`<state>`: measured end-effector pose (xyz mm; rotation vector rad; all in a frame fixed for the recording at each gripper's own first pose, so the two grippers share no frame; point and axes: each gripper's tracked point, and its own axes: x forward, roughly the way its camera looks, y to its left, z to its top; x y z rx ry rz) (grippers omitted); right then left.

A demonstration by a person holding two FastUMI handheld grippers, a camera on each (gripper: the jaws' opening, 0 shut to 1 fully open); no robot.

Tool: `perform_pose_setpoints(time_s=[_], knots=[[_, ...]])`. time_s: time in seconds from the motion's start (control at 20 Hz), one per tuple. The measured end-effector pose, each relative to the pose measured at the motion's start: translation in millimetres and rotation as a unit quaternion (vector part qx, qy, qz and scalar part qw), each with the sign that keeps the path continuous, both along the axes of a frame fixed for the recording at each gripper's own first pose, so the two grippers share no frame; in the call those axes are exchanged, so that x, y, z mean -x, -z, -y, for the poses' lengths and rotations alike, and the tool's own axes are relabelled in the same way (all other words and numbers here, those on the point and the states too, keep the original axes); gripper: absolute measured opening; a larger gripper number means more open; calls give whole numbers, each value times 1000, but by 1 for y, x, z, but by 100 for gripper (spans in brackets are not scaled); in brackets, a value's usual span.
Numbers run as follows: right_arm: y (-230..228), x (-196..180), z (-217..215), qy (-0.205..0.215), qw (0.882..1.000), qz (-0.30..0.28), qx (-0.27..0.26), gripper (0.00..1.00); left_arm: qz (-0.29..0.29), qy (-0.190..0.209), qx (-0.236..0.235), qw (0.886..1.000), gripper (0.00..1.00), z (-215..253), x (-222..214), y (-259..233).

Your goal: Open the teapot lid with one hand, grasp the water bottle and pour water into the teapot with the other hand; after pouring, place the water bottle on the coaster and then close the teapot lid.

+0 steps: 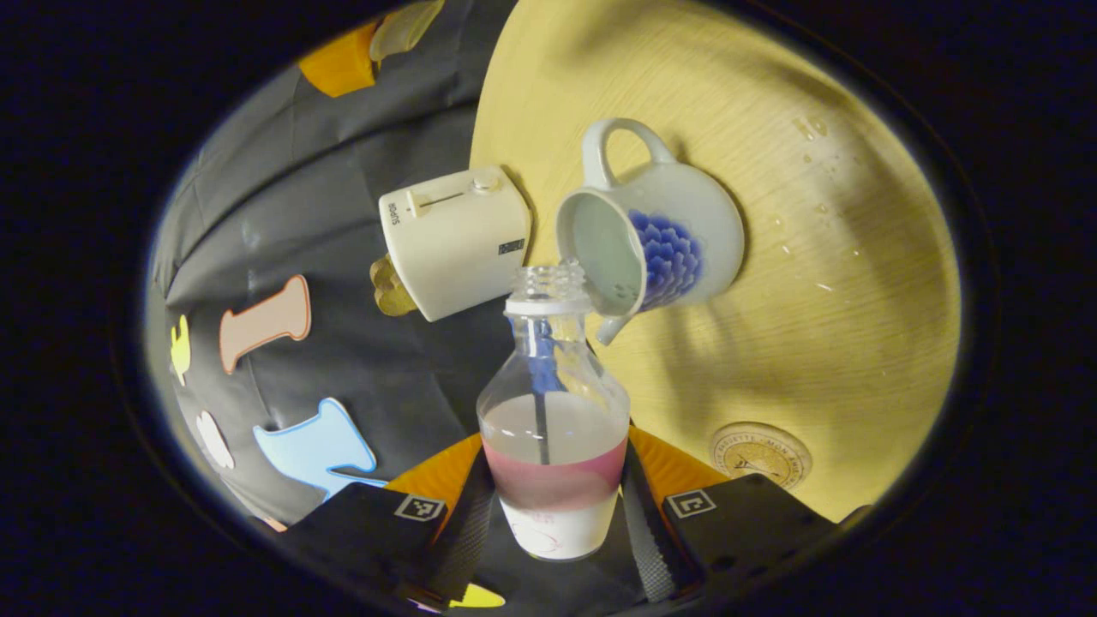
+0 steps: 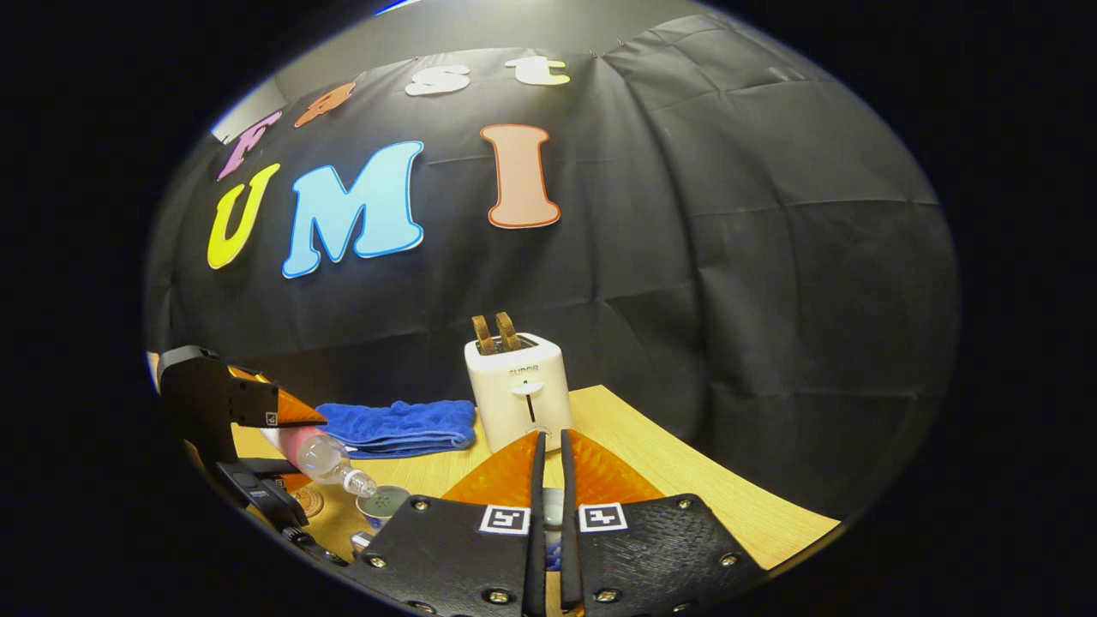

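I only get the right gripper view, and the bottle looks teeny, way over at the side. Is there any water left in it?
Observer: Yes. In the left gripper view the bottle, clamped in the left gripper, is partly full.
Operator: Is its mouth at the teapot?
Observer: Its open mouth, with no cap on it, sits right at the rim of the teapot, which has no lid on.
Operator: Is there any water on the table?
Observer: A few drops glint on the table, on the far side of the teapot.
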<state>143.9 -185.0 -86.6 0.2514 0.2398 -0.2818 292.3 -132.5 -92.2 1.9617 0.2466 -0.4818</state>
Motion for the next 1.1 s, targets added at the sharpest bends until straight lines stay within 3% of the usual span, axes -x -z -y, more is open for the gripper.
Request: perform_pose_setpoints(time_s=[0.45,1.1], knots=[[-1,-1,-1,-3,1000,1,1,7,11,11,-82,996,84,-3,-5,-15],[0,-1,-2,-4,1000,1,-2,7,27,29,-145,989,84,5,-4,-31]])
